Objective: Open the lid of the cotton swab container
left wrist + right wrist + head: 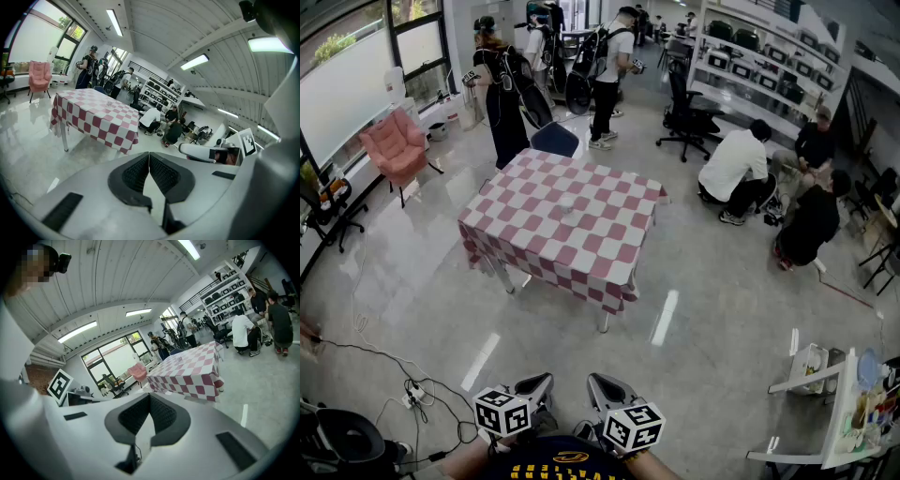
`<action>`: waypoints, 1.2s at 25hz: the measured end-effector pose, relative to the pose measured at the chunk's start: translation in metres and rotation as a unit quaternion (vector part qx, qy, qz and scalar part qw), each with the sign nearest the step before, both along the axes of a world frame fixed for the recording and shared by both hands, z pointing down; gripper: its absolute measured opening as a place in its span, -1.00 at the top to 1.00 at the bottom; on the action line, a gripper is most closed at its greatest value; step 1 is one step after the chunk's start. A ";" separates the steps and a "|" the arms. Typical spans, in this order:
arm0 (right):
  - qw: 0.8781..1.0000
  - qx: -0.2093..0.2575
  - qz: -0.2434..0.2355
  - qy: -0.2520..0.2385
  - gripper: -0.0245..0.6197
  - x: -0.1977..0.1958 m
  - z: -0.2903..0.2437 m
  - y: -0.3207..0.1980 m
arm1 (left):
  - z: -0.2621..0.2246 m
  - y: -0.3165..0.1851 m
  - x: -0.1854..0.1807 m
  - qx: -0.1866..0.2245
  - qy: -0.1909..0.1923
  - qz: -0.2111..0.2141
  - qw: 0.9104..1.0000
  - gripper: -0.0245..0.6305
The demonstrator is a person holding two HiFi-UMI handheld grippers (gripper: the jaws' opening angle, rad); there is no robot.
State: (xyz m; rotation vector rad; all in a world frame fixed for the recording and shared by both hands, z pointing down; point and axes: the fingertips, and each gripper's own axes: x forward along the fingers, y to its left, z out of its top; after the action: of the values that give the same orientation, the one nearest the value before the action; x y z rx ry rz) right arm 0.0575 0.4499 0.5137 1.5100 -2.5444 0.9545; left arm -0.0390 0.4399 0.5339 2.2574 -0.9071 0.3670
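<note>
We hold the left gripper (544, 380) and right gripper (596, 381) clenched on nothing, while the container (567, 202), a mere pale speck mid-table (609, 272), lies well ahead of both jaws, neither nearer.

head view: high, looking down, well apart from checkered table (581, 234) | both gripper views: low, facing same table

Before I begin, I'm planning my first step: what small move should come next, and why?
Probably walk up to the checkered table. The left gripper and right gripper are both shut and empty, and the table stands across the floor, seemingly out of reach. A small thing on it is too small to identify.
</note>
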 end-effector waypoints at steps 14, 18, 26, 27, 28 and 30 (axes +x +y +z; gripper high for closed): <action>0.999 0.029 0.004 -0.018 0.89 -0.002 -0.013 -0.003 | -0.007 0.001 0.002 0.016 -0.001 0.008 1.000 0.91; 0.999 0.029 -0.004 -0.016 0.89 -0.005 -0.011 -0.007 | -0.014 -0.002 0.006 0.037 0.006 0.017 0.999 0.91; 0.998 0.066 0.000 -0.010 0.89 -0.005 -0.025 -0.041 | -0.054 -0.038 0.011 0.129 0.044 0.018 0.991 0.91; 0.998 0.068 0.000 -0.007 0.89 -0.004 -0.026 -0.047 | -0.054 -0.045 0.011 0.129 0.046 0.016 0.990 0.91; 0.998 0.067 0.001 -0.004 0.89 -0.003 -0.025 -0.054 | -0.053 -0.053 0.012 0.125 0.047 0.016 0.991 0.91; 0.998 0.062 0.004 0.000 0.89 -0.003 -0.023 -0.069 | -0.047 -0.068 0.013 0.114 0.046 0.021 0.992 0.91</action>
State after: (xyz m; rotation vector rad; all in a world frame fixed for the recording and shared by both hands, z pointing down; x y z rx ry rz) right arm 0.0549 0.3813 0.4906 1.5522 -2.6444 0.8132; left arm -0.0258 0.3720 0.4865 2.4826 -0.8924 0.1823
